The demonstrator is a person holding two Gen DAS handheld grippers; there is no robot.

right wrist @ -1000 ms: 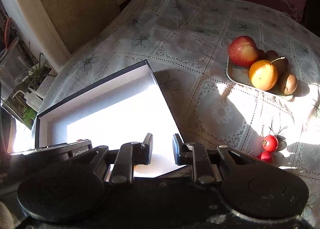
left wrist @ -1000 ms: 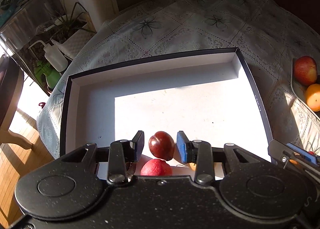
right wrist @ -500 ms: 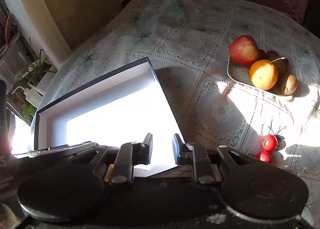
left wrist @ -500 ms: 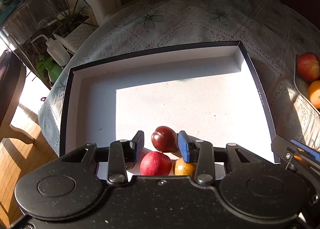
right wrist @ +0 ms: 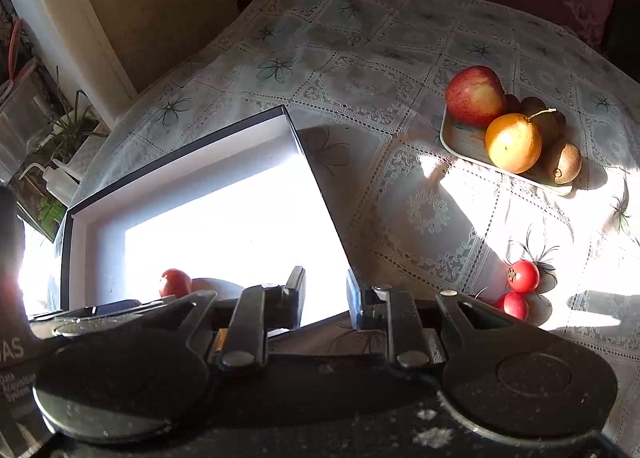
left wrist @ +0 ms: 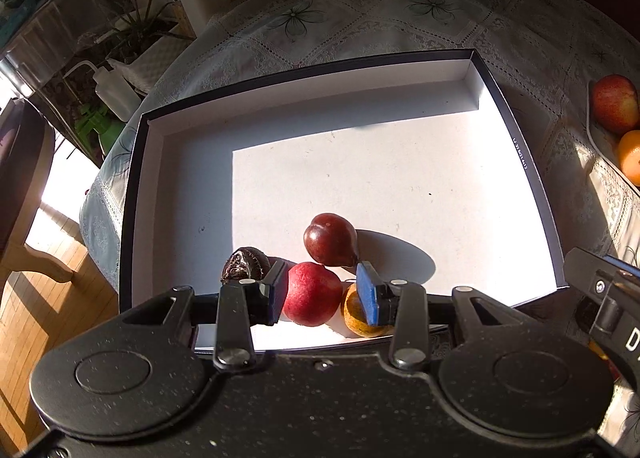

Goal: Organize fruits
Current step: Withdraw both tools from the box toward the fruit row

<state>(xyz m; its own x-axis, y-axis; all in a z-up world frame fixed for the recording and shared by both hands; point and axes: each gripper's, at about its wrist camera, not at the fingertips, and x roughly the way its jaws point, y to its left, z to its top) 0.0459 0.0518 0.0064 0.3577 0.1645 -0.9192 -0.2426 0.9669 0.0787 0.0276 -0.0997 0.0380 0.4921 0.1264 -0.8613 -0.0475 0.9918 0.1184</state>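
Sunlit lace tablecloth (right wrist: 360, 69) under white box (left wrist: 304, 105) — potted plant (left wrist: 140, 29) beyond

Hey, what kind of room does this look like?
Probably a home dining or living room: a lace tablecloth covers the table, a fruit tray sits on it, and a potted plant stands nearby.

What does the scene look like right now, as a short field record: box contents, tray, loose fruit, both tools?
box: black-rimmed white box, open, on the lace tablecloth
in box: dark red pear, red peach, yellow fruit, dark wrinkled fruit, clustered at the near edge
tray: small tray with red apple, orange, kiwi, a darker fruit behind
loose on cloth: two small red fruits
left tool: open, empty, above the cluster
right tool: open, empty, over the box's near right corner
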